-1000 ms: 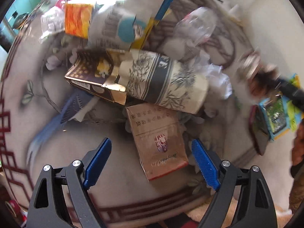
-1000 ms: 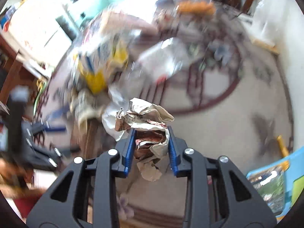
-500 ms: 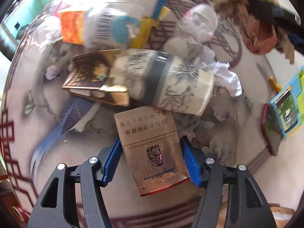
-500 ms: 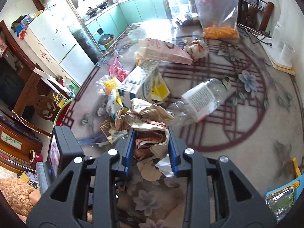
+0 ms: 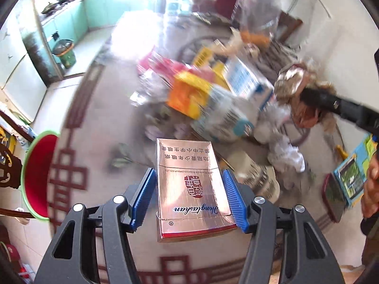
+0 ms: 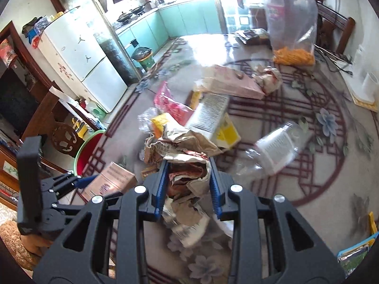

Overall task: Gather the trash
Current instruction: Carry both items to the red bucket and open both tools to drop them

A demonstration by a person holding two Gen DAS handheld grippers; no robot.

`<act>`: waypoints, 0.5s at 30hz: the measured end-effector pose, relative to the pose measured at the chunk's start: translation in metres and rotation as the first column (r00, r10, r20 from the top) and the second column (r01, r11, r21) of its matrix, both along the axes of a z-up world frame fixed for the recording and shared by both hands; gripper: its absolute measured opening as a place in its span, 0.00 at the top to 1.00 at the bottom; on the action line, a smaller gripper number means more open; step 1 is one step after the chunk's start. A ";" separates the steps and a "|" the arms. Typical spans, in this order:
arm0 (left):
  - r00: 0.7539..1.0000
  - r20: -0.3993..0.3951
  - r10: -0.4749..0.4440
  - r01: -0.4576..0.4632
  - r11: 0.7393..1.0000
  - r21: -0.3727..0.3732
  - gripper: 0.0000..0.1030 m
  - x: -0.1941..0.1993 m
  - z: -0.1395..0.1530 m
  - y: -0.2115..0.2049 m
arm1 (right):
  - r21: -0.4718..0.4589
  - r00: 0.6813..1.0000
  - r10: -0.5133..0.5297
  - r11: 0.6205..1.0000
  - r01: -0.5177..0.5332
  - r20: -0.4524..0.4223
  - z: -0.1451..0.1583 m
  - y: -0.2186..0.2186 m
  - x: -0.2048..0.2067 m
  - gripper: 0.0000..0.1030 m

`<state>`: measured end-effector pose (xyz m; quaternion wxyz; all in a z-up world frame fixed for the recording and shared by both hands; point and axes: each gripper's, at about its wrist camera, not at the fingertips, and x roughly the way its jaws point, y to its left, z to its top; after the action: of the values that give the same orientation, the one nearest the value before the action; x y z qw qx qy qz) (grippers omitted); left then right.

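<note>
Lifted off table w/ cigarette pack since a sec ago, when wide-open jaws hovered over it flat on the cloth.

Left gripper (image 5: 188, 197) clamps cigarette pack (image 5: 189, 189) across its long sides, pack clear of table (image 5: 99, 108), pile blurred behind. Right gripper (image 6: 188, 187) clenched on crumpled paper wad (image 6: 187, 165), scraps dangling below pads. Pack: light, stiff card shell but likely crushable if empty, glossy so prob. slippery; narrow-side grip mid-body looks right. Wad: soft, weightless, sheds bits; best pinched deep. Left view alone shows pack print + phone (image 5: 332, 197) at table edge; right view alone shows clear bottle (image 6: 272, 153), zip bag (image 6: 292, 21), fridge (image 6: 80, 54). Red basin w/ green rim (image 5: 39, 174) beside table in both: poss. the bin, can't confirm.
</note>
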<state>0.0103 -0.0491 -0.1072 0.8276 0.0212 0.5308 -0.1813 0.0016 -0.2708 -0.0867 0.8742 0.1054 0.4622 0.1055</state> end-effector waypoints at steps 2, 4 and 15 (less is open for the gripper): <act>1.000 0.013 0.009 -0.009 1.000 -0.015 0.46 0.009 -0.006 0.014 | -0.003 1.000 0.007 1.000 -0.007 0.002 0.001 0.013 0.005 0.70; 1.000 0.027 0.007 -0.007 1.000 -0.022 0.46 0.014 -0.008 0.025 | -0.008 1.000 0.007 1.000 -0.007 0.003 0.002 0.026 0.009 0.70; 0.997 0.072 0.008 -0.005 0.999 -0.040 0.46 0.049 0.003 0.113 | -0.021 0.999 -0.034 0.999 0.034 -0.001 0.005 0.101 0.026 0.69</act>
<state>0.0590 0.0638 -0.1043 0.8472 0.0094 0.4967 -0.1883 0.0278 -0.1696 -0.0818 0.8765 0.1042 0.4620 0.0859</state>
